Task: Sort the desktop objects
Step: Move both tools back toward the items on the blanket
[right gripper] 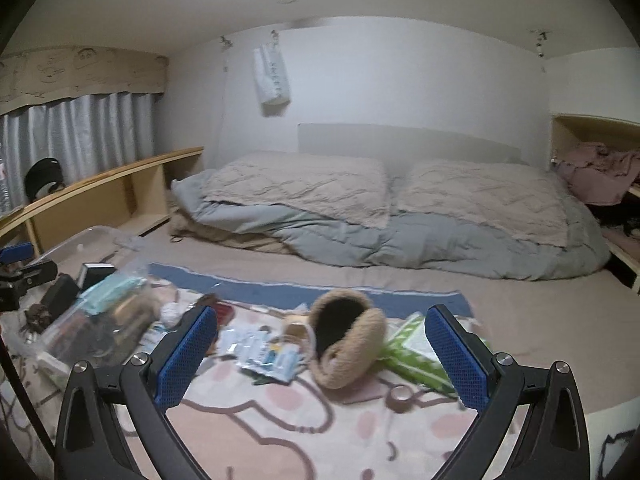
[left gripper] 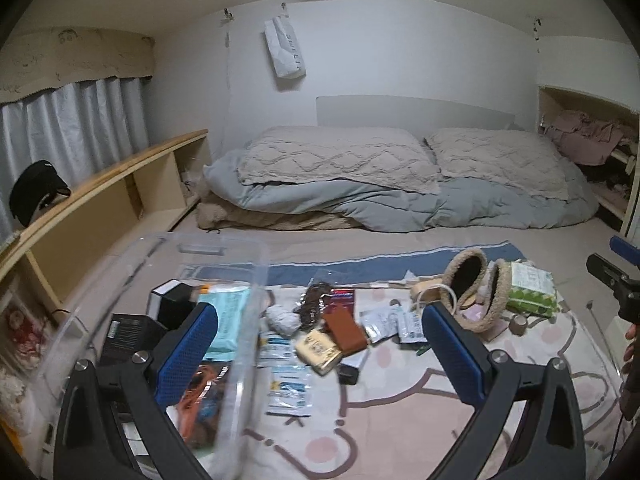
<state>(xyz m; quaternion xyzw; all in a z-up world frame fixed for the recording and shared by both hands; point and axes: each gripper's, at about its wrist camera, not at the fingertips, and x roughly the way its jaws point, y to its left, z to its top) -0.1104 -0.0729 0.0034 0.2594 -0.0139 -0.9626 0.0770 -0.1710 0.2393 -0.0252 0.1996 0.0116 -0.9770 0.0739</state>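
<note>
Small objects lie scattered on a pink patterned blanket. A clear plastic storage box stands at the left with boxes and a teal pack inside. My left gripper is open above the clutter, its left finger inside the box rim. Below it lie a brown leather case, a yellow packet and white sachets. My right gripper is open above fuzzy tan earmuffs, a green tissue pack and white sachets. The clear box also shows in the right wrist view.
A folded grey duvet with two beige pillows lies at the far end of the mattress. A wooden shelf runs along the left with a black cap on it. A small tape roll sits near the earmuffs.
</note>
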